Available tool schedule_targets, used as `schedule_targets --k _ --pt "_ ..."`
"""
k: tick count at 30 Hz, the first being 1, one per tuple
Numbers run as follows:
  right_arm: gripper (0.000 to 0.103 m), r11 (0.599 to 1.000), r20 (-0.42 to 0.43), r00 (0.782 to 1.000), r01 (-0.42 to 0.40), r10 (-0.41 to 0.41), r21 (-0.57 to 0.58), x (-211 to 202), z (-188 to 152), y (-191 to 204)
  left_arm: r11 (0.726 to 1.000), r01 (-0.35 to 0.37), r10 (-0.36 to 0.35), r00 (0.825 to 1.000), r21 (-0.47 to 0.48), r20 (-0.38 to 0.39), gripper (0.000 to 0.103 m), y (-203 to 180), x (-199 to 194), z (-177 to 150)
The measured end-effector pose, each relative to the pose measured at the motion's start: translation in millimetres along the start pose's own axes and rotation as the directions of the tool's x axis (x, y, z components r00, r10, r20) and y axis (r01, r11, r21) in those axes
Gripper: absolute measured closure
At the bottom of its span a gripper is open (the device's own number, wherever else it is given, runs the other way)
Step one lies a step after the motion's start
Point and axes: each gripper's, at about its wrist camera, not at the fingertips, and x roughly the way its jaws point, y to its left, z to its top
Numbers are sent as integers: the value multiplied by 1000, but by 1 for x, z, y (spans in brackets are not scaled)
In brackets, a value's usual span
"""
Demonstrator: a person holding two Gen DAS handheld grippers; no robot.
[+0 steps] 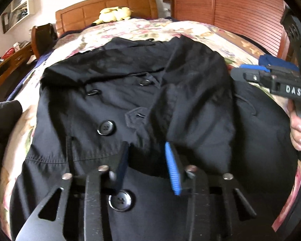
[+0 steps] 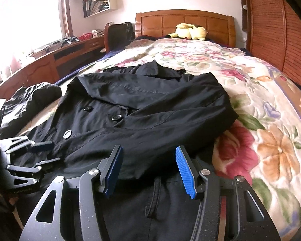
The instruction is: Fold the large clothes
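Coat [image 2: 142, 108] on bed [image 2: 250, 92] near foot edge: soft, floppy, kinda heavy; grab hem. Left gripper [image 1: 147, 160] maybe pinching fabric, blurry; right gripper [image 2: 148, 168] unclenched, empty.

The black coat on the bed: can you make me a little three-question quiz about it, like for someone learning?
1. True or false: the black coat lies on a flowery bedspread.
2. What sits by the wooden headboard? A) yellow plush toy B) red ball C) green hat
3. What colour are the coat's buttons?

Key: 1 true. 2 A. 3 black.
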Motion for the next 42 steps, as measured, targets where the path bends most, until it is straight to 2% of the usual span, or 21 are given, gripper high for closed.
schedule_targets --k 2,5,8,15,19,26,33,39,42 --pt "47 1000 3 1000 -4 4 -1 -1 0 0 999 22 -21 1000 28 -23 91 -5 1 1" --pt "47 1000 11 1000 6 -6 -4 -4 1 0 998 31 -30 1000 50 -5 96 -7 -7 4" --pt "47 1000 29 999 17 -17 0 -9 3 -3 999 15 -17 999 42 44 96 4 -23 16" --pt "47 999 50 998 29 -31 33 -14 2 -10 995 -98 93 988 36 124 97 54 -45 57" --pt "47 999 45 998 32 -34 42 -10 4 -11 982 -182 175 974 38 143 97 86 -38 85" --pt "47 1000 35 999 27 -27 -1 -3 8 1 965 -261 256 956 18 144 97 125 -7 114" --pt "47 998 25 999 40 -39 -42 4 8 4 962 -271 273 954 -35 124 97 148 22 115" --pt "47 999 30 999 23 -22 -48 2 8 3 964 -258 263 959 -62 106 96 154 28 116" --pt "47 999 30 999 21 -20 -47 1 7 1 970 -233 240 962 -71 126 89 153 20 114"
